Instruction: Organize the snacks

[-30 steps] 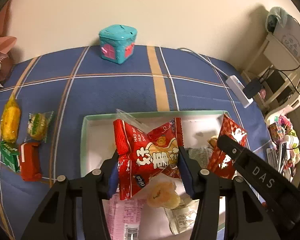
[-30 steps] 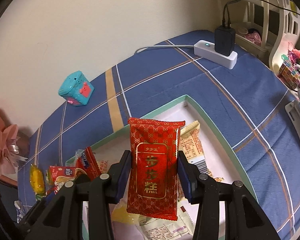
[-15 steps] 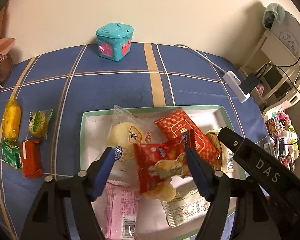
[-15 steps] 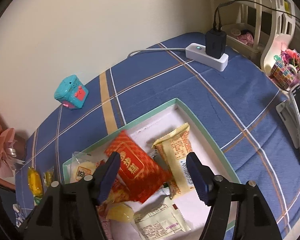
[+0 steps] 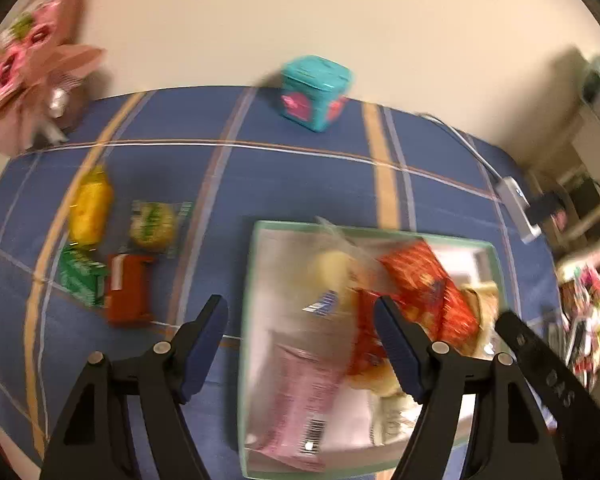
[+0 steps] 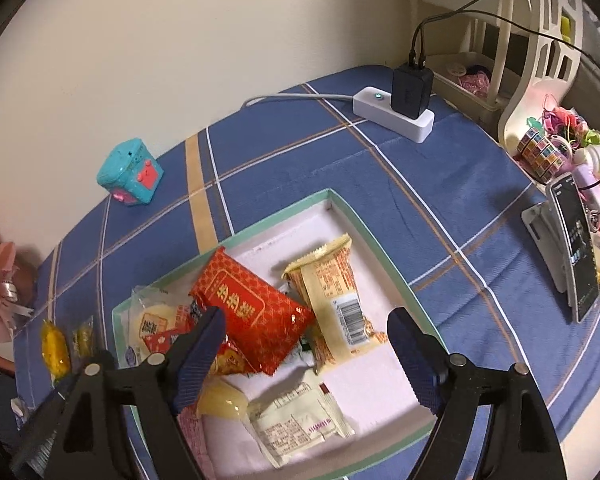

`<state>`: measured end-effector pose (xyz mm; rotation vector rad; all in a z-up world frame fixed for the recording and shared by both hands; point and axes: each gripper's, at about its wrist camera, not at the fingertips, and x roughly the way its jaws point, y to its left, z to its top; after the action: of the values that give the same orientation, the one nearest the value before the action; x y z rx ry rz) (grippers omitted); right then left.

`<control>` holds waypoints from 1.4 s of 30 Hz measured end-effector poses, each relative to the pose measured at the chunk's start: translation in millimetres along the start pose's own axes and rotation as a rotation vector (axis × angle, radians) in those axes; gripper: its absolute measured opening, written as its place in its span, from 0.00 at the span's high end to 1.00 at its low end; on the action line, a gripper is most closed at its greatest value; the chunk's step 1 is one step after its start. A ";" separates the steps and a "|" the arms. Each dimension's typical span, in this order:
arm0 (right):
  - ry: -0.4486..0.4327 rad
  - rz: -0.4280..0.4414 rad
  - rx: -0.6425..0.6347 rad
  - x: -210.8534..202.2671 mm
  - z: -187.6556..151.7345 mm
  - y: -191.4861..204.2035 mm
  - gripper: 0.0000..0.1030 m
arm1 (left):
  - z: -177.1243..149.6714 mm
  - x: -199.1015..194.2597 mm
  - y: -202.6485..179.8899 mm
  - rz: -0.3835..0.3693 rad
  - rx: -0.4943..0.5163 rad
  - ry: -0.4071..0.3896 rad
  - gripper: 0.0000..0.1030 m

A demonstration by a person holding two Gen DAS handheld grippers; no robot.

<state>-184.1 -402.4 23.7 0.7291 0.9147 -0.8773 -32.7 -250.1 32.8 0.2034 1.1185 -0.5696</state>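
Both the left tongs (image 5: 300, 344) and the right tongs (image 6: 304, 354) are spread wide and grasp nothing, each hovering above the green-rimmed tray (image 6: 374, 246) on the blue plaid bench (image 6: 440, 184). A red packet (image 6: 252, 314), a yellow packet (image 6: 336, 292) and other snacks lie piled in the tray. Four small snacks, among them a red box (image 5: 128, 290), sit on the cloth left of the tray.

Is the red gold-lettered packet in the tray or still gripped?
In the tray: the red packet lies on other snacks; right gripper open, empty.
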 end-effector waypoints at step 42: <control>0.012 -0.003 -0.175 -15.4 -34.9 50.6 0.00 | -10.2 -15.4 81.0 0.006 -0.166 -0.065 0.00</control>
<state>-157.3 -345.3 30.6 0.5826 0.9902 -0.7848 -2.9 -172.6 32.0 0.0442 1.0962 -0.4722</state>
